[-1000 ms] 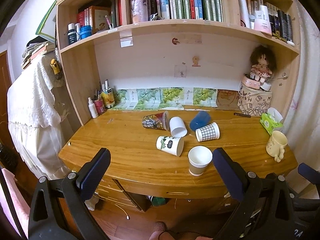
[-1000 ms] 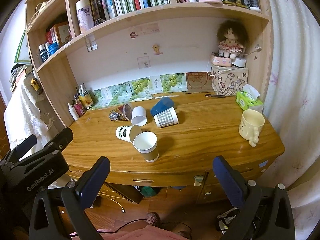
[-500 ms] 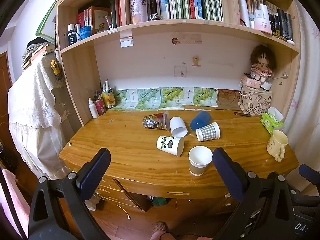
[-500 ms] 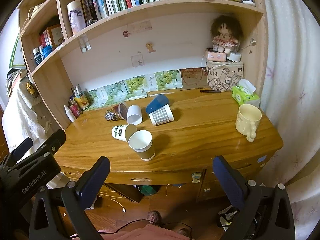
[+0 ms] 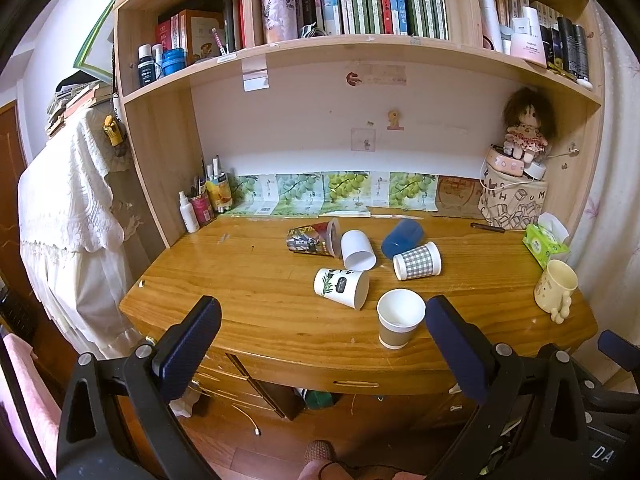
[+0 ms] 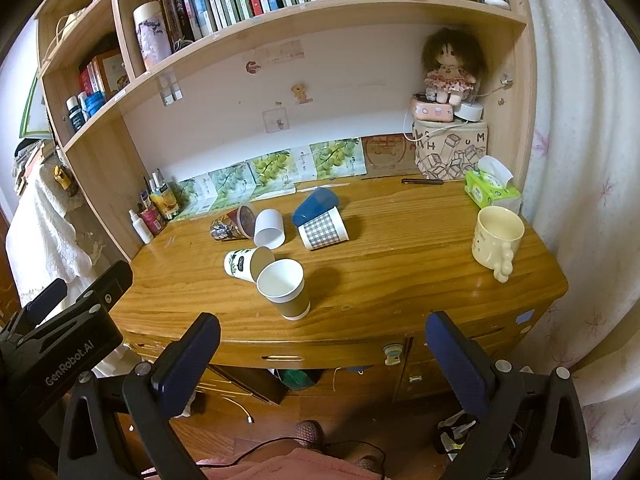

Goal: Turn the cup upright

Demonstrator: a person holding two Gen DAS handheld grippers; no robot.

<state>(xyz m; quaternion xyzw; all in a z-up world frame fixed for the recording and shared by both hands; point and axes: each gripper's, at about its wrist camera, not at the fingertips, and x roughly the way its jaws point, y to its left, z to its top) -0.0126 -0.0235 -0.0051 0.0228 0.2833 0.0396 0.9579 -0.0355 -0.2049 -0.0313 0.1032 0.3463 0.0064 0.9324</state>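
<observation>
Several cups lie on their sides on the wooden desk (image 5: 256, 304): a white cup with a green print (image 5: 340, 287) (image 6: 244, 264), a plain white cup (image 5: 357, 249) (image 6: 269, 229), a checked cup (image 5: 417, 267) (image 6: 323, 233), a blue cup (image 5: 402, 236) (image 6: 315, 205) and a dark patterned cup (image 5: 312, 238) (image 6: 232, 226). A brown paper cup (image 5: 400, 318) (image 6: 285, 290) stands upright near the front edge. My left gripper (image 5: 320, 344) and right gripper (image 6: 322, 356) are both open and empty, held in front of the desk, away from the cups.
A cream mug (image 6: 496, 238) stands upright at the desk's right end, next to a green tissue pack (image 6: 493, 191). A patterned box with a doll (image 6: 450, 152) is at the back right; bottles and pens (image 5: 202, 204) at the back left. Bookshelves hang above. Drawers are below the front edge.
Both grippers have moved slightly; the right wrist view has drifted a little nearer the desk. The cups have not moved.
</observation>
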